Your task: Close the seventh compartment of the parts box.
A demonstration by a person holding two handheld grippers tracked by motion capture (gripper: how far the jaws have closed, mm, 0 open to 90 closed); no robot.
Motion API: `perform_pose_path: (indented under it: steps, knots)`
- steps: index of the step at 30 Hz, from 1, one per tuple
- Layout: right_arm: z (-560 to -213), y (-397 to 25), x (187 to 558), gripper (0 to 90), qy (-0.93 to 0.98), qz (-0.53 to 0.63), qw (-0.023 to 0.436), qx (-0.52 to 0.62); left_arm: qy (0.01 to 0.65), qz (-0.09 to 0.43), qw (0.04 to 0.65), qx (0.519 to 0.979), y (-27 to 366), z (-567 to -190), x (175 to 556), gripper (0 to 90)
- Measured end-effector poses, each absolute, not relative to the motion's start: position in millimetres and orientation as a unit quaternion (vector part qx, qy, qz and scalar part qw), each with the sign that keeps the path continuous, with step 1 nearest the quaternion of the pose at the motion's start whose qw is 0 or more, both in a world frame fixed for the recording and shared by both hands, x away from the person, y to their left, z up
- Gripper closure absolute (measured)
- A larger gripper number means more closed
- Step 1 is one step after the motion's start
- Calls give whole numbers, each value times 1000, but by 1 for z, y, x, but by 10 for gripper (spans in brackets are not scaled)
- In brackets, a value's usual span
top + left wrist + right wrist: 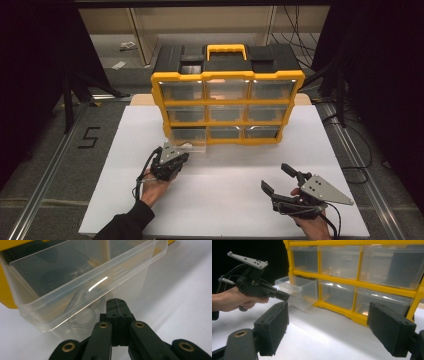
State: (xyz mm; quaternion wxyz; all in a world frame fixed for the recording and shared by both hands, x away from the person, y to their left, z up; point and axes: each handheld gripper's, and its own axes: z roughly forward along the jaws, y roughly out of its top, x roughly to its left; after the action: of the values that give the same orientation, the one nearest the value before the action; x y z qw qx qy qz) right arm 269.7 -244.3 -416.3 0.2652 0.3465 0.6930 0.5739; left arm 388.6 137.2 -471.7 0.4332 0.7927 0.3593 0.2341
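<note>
Bottom-left drawer [189, 140] partly pulled out of the organizer [227, 102].

Left gripper [172, 161]: fingers closed, apparently pinching the drawer's front lip; pull straight and level. Right gripper [279, 180]: fingers wide open, empty, above the desk [225, 200].

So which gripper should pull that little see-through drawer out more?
Probably the left gripper: its shut jaws sit right at the front of the pulled-out clear drawer. The right gripper waits open, farther away.
</note>
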Motion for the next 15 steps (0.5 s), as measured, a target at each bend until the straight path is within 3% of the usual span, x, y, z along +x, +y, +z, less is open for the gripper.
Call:
perform_pose_path:
  steps: [15]
  knots:
    - [-416,-244,269,187,694,573,266,346,366,240,438,786,135,-471,397,899]
